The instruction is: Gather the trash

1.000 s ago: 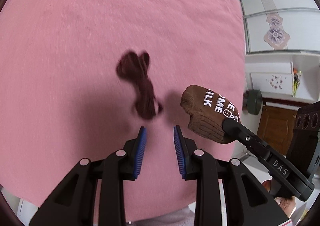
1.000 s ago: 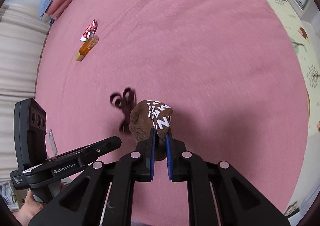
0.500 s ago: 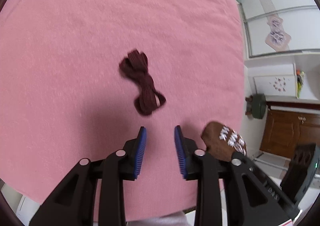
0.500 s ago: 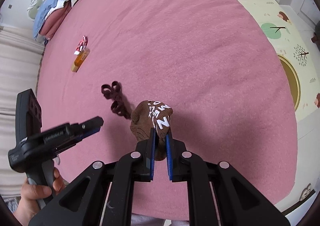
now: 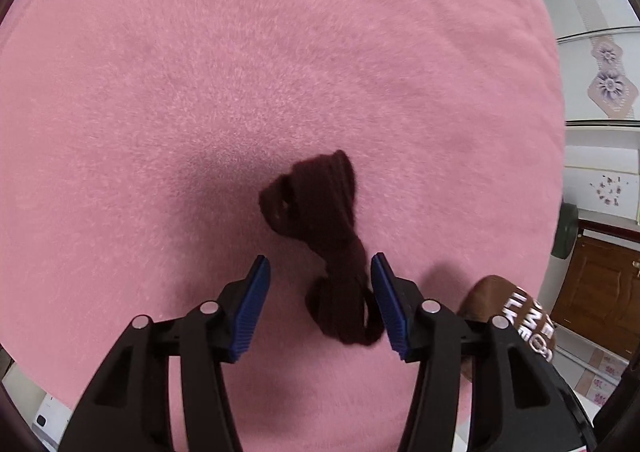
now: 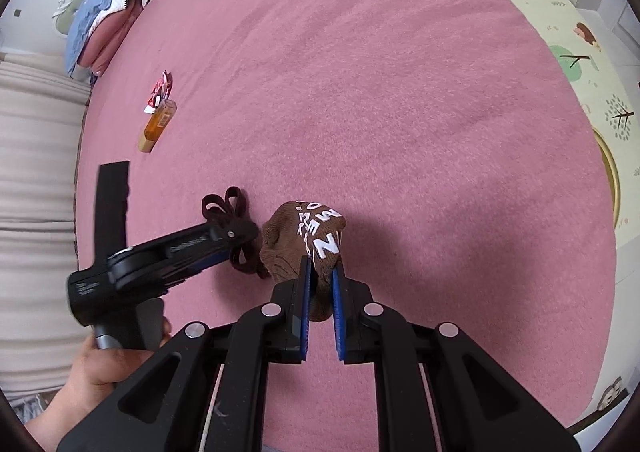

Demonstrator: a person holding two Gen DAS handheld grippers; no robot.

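Your left tongs (image 5: 318, 294) gape wide around the dark lace bundle (image 5: 324, 236); your right tongs (image 6: 320, 284) clench the brown sock (image 6: 304, 240).

Left hand-held gripper (image 5: 320, 292) spread wide — right hand-held gripper (image 6: 320, 284) clamped.

Dk maroon looped cord (image 5: 328, 248) flat on pink blanket; brown lettered sock (image 6: 308, 244) pinched upright, just beside it.

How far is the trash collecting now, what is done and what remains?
Done: the right gripper holds the brown sock. In hand: the open left gripper straddles the dark lace bundle, not closed. Left: the amber bottle and red wrapper on the pink blanket.
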